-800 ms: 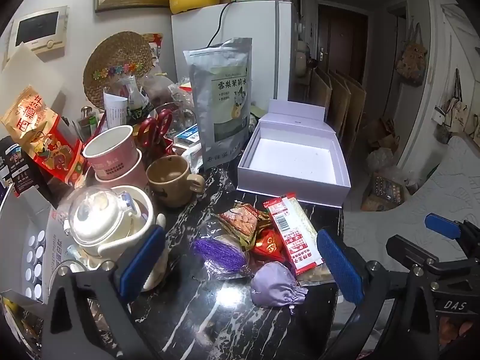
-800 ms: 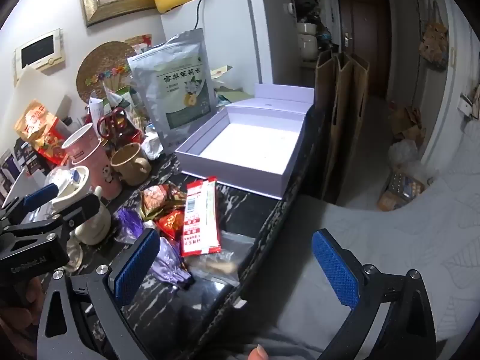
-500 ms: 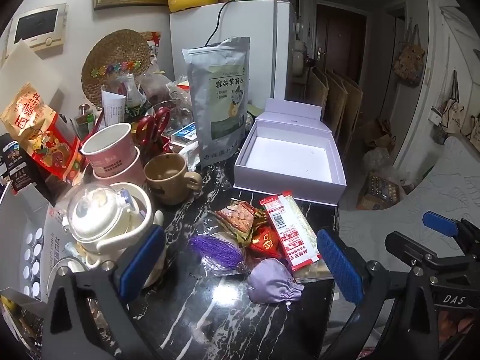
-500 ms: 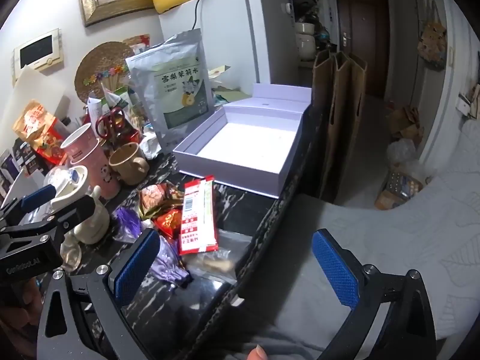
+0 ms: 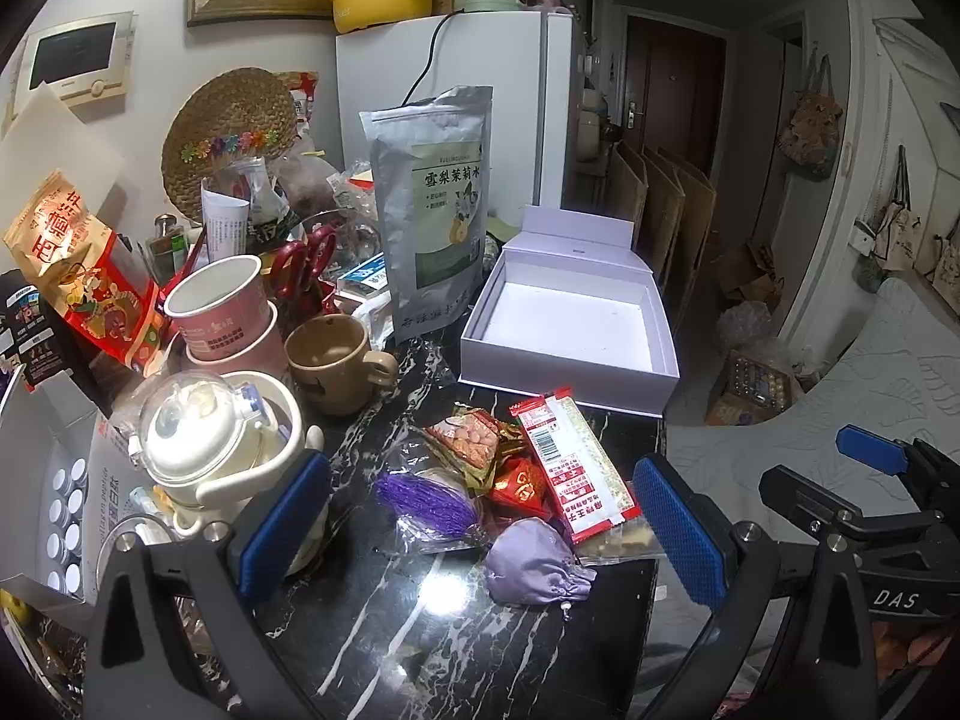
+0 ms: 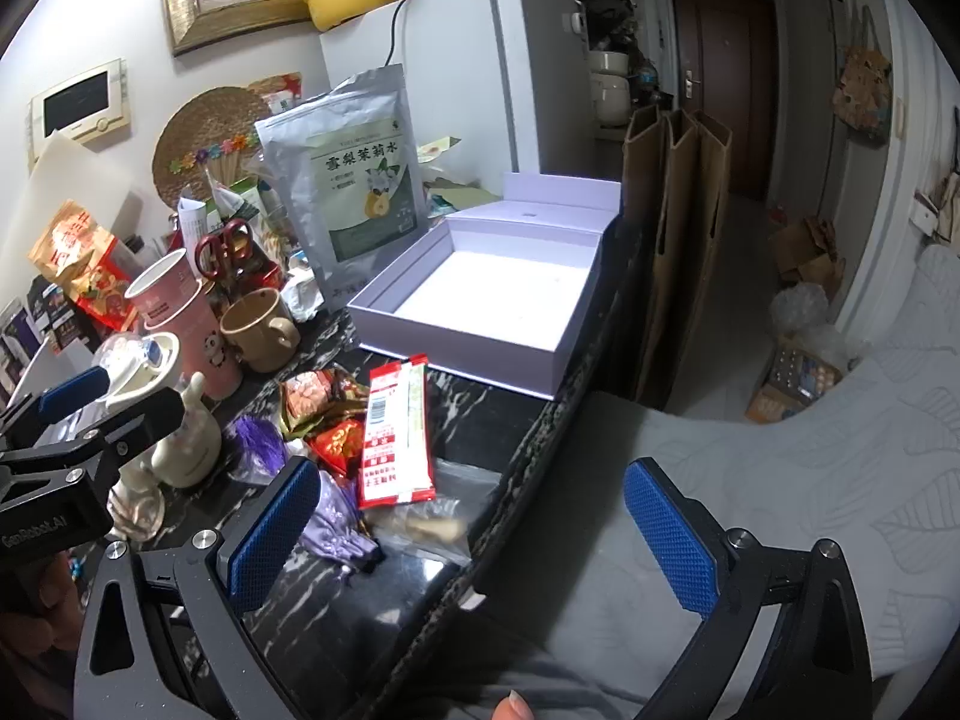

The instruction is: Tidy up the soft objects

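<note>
Left gripper [image 5: 480, 531], wide, empty: lower squarely over lilac pouch [image 5: 531, 555], pinch its bulk clear of red snack packet [image 5: 570, 474], then carry to open white box [image 5: 570, 324].

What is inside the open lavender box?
Nothing: the box shows only a bare white floor in both views. Its near wall hides a thin strip of the floor along the front edge.
</note>
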`<state>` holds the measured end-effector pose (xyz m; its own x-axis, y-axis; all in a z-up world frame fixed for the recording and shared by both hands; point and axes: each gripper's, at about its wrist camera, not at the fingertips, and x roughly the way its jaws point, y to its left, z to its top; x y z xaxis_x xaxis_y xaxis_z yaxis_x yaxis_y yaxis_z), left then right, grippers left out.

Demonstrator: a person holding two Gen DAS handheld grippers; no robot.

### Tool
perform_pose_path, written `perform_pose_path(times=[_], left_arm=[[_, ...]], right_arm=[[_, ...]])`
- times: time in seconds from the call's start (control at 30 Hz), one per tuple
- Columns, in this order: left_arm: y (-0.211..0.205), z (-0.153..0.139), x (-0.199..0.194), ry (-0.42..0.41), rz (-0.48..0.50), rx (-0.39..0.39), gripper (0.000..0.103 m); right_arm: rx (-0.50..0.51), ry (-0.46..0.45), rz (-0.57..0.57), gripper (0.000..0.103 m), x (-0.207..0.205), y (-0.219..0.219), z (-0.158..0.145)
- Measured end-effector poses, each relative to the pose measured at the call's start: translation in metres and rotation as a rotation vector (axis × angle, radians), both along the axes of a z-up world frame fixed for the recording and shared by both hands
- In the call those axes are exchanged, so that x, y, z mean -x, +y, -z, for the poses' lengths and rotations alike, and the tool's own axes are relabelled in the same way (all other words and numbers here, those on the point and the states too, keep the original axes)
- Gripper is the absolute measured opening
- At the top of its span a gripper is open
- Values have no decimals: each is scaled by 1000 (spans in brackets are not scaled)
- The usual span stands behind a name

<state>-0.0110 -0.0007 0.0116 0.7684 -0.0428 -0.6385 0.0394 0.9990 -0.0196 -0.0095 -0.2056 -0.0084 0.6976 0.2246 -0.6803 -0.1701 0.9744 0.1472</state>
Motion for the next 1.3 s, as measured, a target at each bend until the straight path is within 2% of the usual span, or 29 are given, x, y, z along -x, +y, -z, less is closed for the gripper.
perform_pose_path(times=[1.3], left_arm=[[-1, -1, 3, 13, 25, 27, 103]], right_arm=[[15, 0, 13, 103, 1, 0, -1]])
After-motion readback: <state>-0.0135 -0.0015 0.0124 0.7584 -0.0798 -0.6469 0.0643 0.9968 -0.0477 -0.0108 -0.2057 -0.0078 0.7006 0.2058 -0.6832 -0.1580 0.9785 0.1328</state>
